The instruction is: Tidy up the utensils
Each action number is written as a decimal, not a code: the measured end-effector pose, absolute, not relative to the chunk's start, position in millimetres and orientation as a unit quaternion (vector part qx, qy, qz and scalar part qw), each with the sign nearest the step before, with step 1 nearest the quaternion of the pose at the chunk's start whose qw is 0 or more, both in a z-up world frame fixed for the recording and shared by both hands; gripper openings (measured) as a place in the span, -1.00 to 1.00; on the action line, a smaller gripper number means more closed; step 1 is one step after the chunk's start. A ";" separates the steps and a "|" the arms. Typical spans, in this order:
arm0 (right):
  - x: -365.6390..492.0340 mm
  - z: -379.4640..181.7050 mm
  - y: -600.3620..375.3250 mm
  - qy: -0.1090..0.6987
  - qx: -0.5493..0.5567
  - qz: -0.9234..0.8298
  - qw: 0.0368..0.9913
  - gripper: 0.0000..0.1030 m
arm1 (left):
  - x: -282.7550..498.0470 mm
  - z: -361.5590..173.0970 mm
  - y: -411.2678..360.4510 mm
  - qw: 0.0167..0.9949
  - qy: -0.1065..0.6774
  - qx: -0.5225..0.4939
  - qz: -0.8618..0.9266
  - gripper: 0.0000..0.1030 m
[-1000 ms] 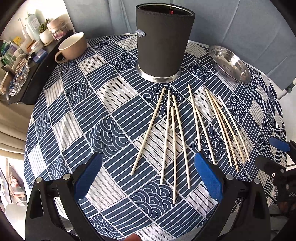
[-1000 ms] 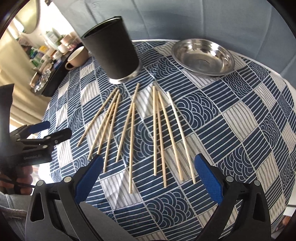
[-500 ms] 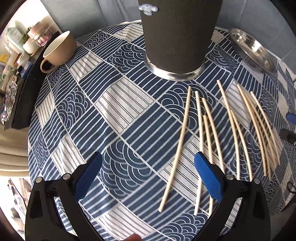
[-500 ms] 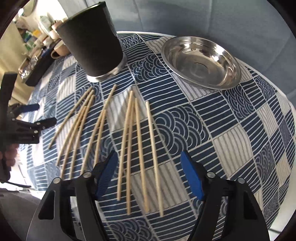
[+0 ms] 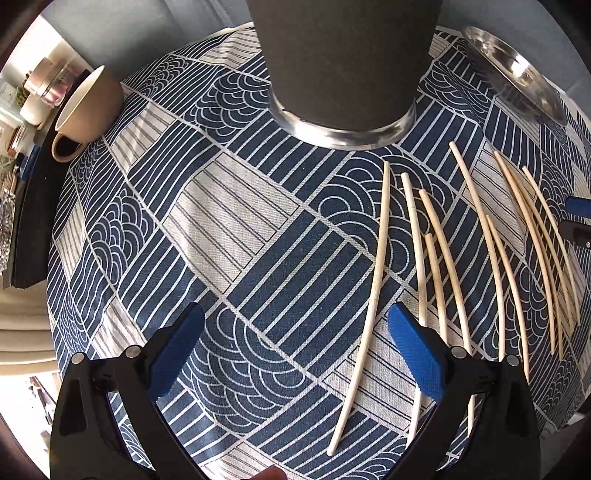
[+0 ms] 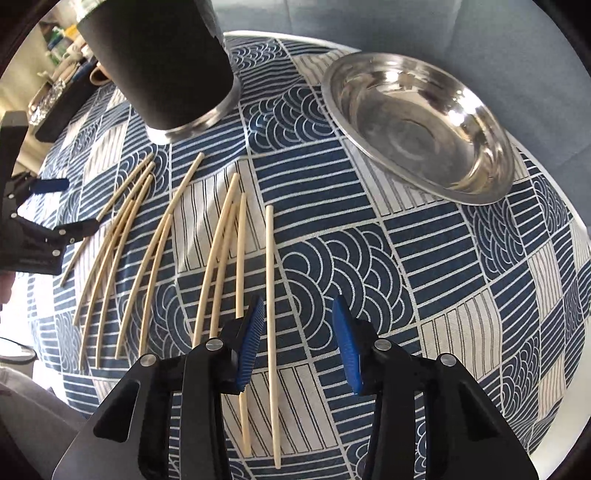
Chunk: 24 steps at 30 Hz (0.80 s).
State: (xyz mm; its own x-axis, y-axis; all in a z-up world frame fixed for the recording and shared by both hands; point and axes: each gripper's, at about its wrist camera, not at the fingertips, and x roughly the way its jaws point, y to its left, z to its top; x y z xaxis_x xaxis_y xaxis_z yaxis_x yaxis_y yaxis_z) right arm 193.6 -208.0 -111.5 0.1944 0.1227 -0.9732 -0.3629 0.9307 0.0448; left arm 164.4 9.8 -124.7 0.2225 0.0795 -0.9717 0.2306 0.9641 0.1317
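Chopsticks [image 6: 271, 280] lie fanned across the patterned tabletop [image 6: 424, 258], just in front of the black holder [image 5: 343, 55]. My right tool [image 6: 297, 343] is low, partly open, blue pads either side of the rightmost stick, nothing gripped. My left tool [image 5: 291, 354] hangs wide open and empty, leftmost stick [image 5: 369, 295] between its pads. Steel dish [image 6: 421, 122] sits right, mug [image 5: 88, 110] far left.

Place: home dining corner, probably.
Table: round, blue wave-pattern tablecloth [image 5: 229, 229].
Side shelf: beige mug [image 5: 88, 110], jars [image 5: 46, 79], blurry clutter.
Backdrop: grey curtain [image 6: 406, 22].
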 end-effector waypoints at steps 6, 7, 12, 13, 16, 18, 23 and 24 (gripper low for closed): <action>197.1 -115.1 -207.5 0.629 -0.087 0.175 0.752 -0.58 | 171.9 -124.7 14.7 0.773 0.622 0.098 -0.083 0.63; 197.1 -114.7 -206.3 0.629 -0.090 0.174 0.752 -0.58 | 172.7 -125.2 16.2 0.773 0.621 0.096 -0.087 0.60; 199.0 -117.5 -200.6 0.628 -0.122 0.178 0.748 -0.71 | 167.2 -121.9 11.5 0.777 0.608 0.104 -0.127 0.19; 198.0 -118.4 -198.7 0.628 -0.124 0.177 0.747 -0.77 | 163.7 -119.7 9.1 0.776 0.605 0.113 -0.139 0.02; 201.8 -119.5 -204.9 0.639 -0.112 0.182 0.739 -0.90 | 164.1 -118.4 6.5 0.765 0.613 0.123 -0.154 -0.20; 204.4 -120.6 -203.1 0.641 -0.123 0.188 0.734 -0.90 | 166.3 -118.0 8.5 0.757 0.621 0.128 -0.159 -0.34; 212.9 -123.7 -202.5 0.653 -0.122 0.205 0.719 -0.91 | 173.0 -117.8 14.3 0.735 0.643 0.131 -0.171 -0.89; 216.2 -124.8 -204.8 0.658 -0.108 0.207 0.716 -0.92 | 174.7 -118.0 15.0 0.732 0.646 0.132 -0.172 -0.90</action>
State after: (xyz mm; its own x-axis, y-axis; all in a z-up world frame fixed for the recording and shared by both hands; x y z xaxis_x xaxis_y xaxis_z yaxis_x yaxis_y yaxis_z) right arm 216.2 -204.8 -124.8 0.0479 0.1549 -0.9868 -0.4385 0.8909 0.1186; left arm 174.7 15.0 -118.0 0.1064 -0.0801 -0.9911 0.4224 0.9060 -0.0278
